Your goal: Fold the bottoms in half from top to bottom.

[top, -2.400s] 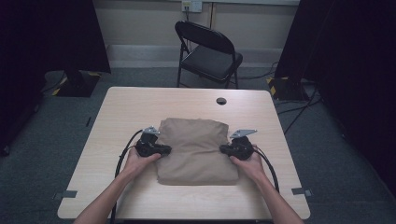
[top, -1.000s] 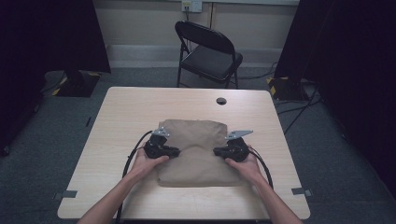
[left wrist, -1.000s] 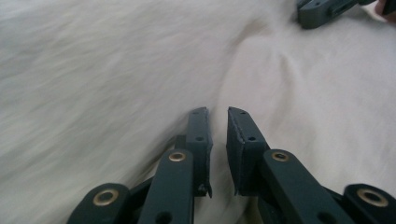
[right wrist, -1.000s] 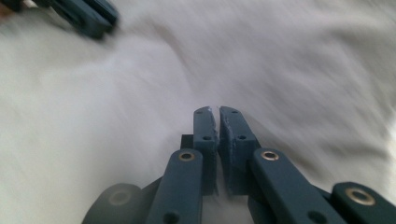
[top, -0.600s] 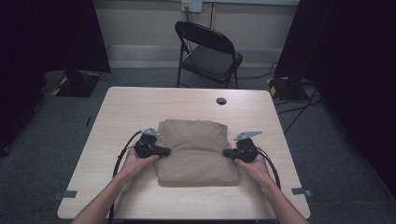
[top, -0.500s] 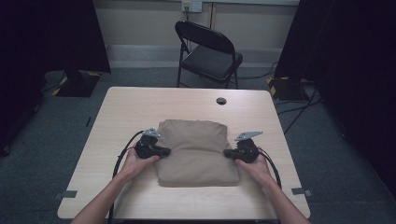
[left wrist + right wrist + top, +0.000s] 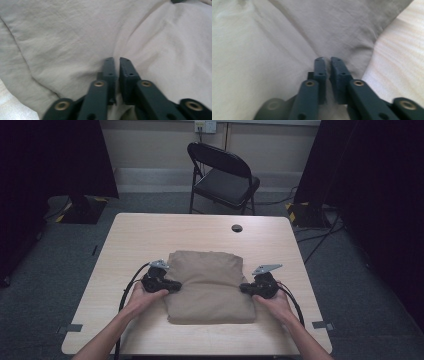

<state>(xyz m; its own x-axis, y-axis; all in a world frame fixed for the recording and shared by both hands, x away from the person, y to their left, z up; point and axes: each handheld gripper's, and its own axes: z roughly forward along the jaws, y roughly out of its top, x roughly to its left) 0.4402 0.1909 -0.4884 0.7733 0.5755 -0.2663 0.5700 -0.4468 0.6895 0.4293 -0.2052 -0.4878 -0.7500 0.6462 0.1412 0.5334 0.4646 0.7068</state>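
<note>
Tan cloth (image 7: 209,285), folded into a thick pad that looks like a garment, lies flat in the middle of the pale wooden counter (image 7: 150,232), a bit nearer the person than the far edge. Its long way runs from the person out toward the black folding chair (image 7: 223,177) behind the counter. The left tongs (image 7: 172,285) sit at the left edge of the cloth and the right tongs (image 7: 245,289) sit at the right edge, so the cloth lies between the two hands and each pair points inward toward its middle. Both are about halfway along the sides, and neither hand looks nearer than the other. Seen from the left tongs (image 7: 116,62), the two dark jaws stand almost together with a thin gap, and the tips press into the cloth (image 7: 75,37) where a crease runs up from them; they have just been opening a little, and I cannot tell if a pinch of cloth sits in that gap. The right tongs (image 7: 326,61) look the same, nearly closed and just opening a little, with a pale bit of cloth (image 7: 262,50) seeming to show in the gap beside the bare counter (image 7: 402,62). My guess is that the next move works on the two side edges at once, so both hands must stay level with each other.
</note>
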